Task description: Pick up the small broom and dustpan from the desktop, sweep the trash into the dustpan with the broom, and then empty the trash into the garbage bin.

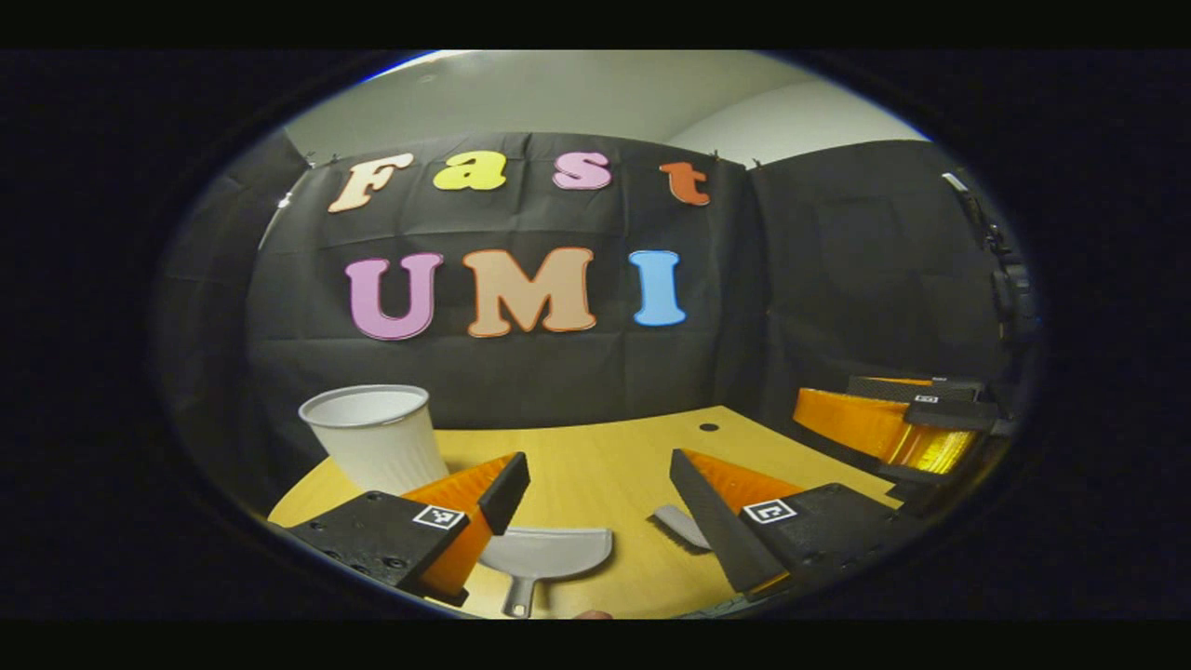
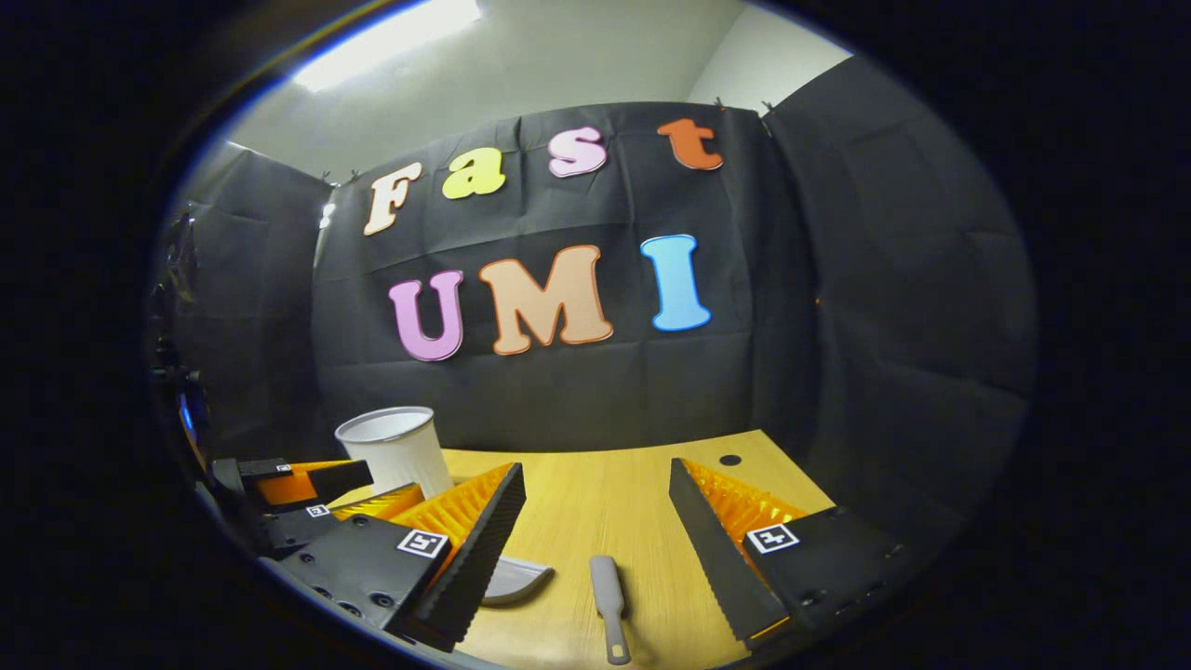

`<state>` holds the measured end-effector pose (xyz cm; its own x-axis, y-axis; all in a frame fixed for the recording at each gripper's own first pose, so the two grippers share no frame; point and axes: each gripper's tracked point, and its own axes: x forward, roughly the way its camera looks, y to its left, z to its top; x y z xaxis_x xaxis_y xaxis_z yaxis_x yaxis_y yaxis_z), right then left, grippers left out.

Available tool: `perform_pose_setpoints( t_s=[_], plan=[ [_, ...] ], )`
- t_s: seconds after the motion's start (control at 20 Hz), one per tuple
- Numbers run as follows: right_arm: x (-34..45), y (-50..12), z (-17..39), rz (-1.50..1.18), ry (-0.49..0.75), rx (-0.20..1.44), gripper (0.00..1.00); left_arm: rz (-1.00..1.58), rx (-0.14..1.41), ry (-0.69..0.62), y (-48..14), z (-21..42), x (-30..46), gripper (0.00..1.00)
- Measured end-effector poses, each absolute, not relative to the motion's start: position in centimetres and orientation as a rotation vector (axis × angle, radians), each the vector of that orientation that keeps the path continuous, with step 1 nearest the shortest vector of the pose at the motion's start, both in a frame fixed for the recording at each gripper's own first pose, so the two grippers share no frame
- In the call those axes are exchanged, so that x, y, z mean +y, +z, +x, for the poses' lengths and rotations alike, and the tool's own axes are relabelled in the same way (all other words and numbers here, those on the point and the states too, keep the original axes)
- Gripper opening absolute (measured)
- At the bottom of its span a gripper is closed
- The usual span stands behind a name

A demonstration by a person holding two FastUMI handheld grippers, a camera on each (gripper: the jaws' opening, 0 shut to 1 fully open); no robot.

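Dustpan (image 1: 549,551), broom (image 2: 609,596), cup (image 1: 374,435): one each.

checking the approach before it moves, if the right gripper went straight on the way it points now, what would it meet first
Most likely the small broom, lying on the desktop between the open fingers of the right gripper, handle toward the camera. Depth is unclear; if it passes above the broom, the bare desktop and then the booth wall come next.

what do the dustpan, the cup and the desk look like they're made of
Dustpan: probably plastic; smooth, matte grey, moulded in one piece with its handle.
Cup: likely thin disposable plastic, though paper is possible; white, with a rolled rim and faint ribbing.
Desk: looks like wood or wood-look laminate; yellowish, with a fine grain and a low sheen.
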<state>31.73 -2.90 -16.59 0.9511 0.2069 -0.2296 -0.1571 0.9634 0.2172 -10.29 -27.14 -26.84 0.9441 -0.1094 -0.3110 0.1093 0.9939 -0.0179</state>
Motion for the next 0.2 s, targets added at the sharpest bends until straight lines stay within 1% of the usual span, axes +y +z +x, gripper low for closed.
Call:
perform_pose_setpoints(
  t_s=[0.2],
  plan=[
    [-3.5, -15.9, 31.7, 0.202, 0.16, 0.219, 0.99, 0.0, 0.277, -0.134, -25.0, -9.5, -26.5, 0.93]
  ],
)
